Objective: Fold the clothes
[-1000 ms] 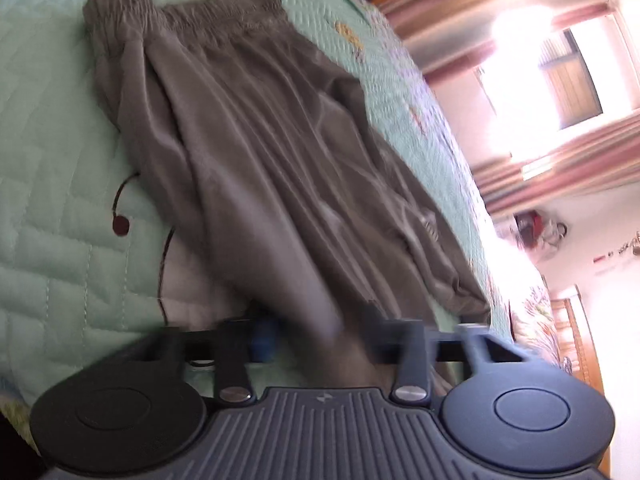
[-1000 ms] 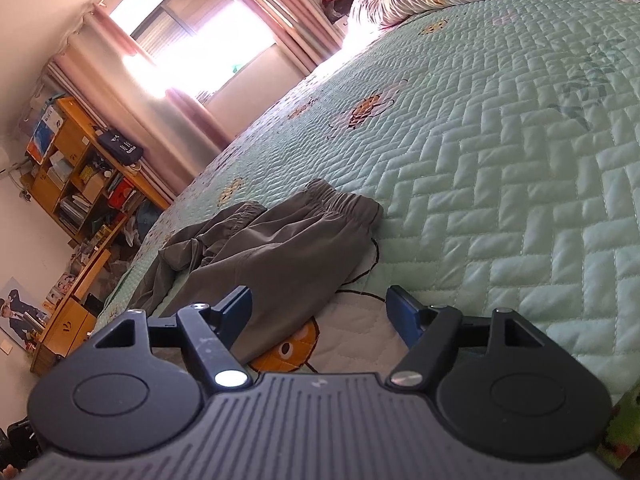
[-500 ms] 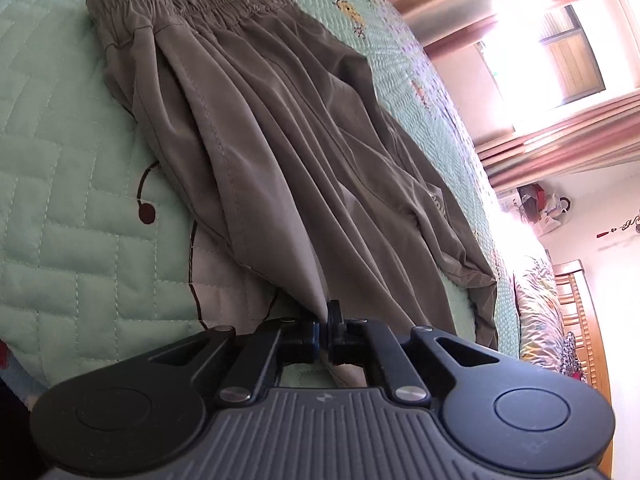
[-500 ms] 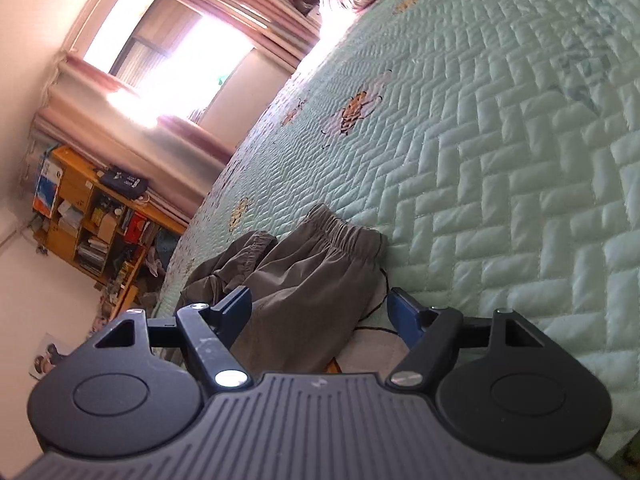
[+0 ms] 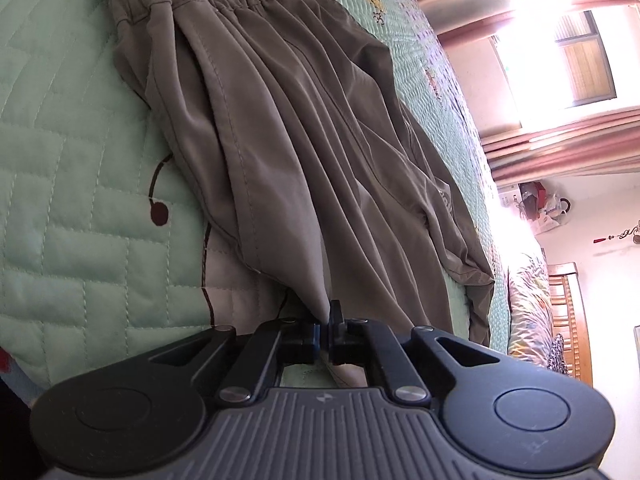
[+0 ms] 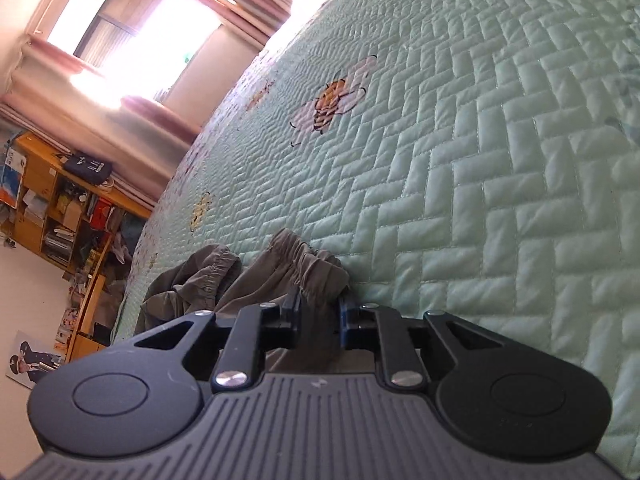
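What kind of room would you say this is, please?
Most likely a bedroom: a bed with a green quilt, a curtained window, and a cluttered wooden shelf.

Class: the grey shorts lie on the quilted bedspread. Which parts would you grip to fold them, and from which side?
Probably the shorts at opposite ends, reached low from the near bed edge: left gripper pinches the hem corner, right gripper has just been closing around the gathered waistband, likeliest the firmest edges.
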Available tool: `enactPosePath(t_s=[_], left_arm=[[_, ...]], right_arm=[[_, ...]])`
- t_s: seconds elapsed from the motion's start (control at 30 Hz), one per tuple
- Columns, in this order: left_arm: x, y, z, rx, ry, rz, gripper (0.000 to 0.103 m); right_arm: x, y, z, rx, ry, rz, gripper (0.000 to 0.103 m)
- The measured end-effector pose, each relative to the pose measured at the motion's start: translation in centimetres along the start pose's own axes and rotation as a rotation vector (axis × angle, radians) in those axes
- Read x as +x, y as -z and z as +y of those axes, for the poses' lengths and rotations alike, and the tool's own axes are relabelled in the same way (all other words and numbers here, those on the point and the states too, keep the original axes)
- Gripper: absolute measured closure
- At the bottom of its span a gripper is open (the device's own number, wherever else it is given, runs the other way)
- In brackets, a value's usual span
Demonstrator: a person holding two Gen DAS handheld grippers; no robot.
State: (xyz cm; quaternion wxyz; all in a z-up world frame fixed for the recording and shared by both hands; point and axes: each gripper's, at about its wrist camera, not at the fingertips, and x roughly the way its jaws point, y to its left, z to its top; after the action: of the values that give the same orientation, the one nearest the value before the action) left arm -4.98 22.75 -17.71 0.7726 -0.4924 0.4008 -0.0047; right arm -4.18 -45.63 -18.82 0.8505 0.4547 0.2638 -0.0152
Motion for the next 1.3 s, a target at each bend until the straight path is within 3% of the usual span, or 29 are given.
enactPosePath(t_s=[0.1,0.13,0.2,0.23,0.3,0.37,0.5,0.63,0.77,0.9,1.0,1.07,1.17,1.3], left_arm=[[-0.6,-0.4,-0.1,0.014,0.007,0.007,0.1],[-0.8,-0.5,-0.1,0.016,0.018,0.013,0.1],[-1.5,-0.8,0.0,0.022,0.043,0.015,0.099],[-1.8,-1.0,0.2,0.021,0.049,0.014,0.099],[-2.2,-1.1,0.6,0.007,0.059,0.012,0.099],[-2.5,-1.2,0.9,-0.003,0.065,0.011,0.099],[-2.6,-1.2,1.0,-0.005,0.059,0.013,0.099],[-2.7,-1.1,1.1,0.006,0.05,0.015,0.098],[-2.7,-1.1,1.7,-0.008,0.041,0.019,0.096],[-2.6,-0.7,1.5,0.011,0.021,0.024,0.088],[-2.6,-0.2,1.2,0.048,-0.025,0.037,0.088],[-2.9,0.0,1.2,0.06,-0.039,0.039,0.088],[-3.6,0.0,1.3,0.078,-0.058,0.036,0.088],[-4.9,0.7,0.7,0.13,-0.059,0.036,0.084]], right_arm=[[-3.7,-0.2,0.4,0.025,-0.166,-0.091,0.084],[-5.0,0.0,0.2,0.028,-0.181,-0.098,0.084],[-6.3,0.7,-1.4,0.047,-0.108,-0.053,0.081],[-6.4,1.1,-2.4,0.057,-0.058,-0.017,0.075],[-6.3,2.1,-4.7,0.088,0.033,0.031,0.076],[-7.4,2.8,-5.8,0.128,0.002,-0.002,0.073],[-9.3,2.5,-4.3,-0.004,0.083,-0.062,0.061],[-9.2,2.0,-2.5,-0.113,0.07,-0.054,0.051],[-6.9,2.2,-1.0,-0.231,0.093,0.009,0.05],[-5.0,2.8,-0.3,-0.393,0.15,0.044,0.051],[-4.8,3.4,0.5,-0.524,0.219,0.09,0.07],[-5.6,3.9,1.0,-0.578,0.264,0.116,0.07],[-7.0,4.6,1.7,-0.644,0.334,0.088,0.056],[-9.0,5.0,3.5,-0.657,0.379,-0.072,0.054]])
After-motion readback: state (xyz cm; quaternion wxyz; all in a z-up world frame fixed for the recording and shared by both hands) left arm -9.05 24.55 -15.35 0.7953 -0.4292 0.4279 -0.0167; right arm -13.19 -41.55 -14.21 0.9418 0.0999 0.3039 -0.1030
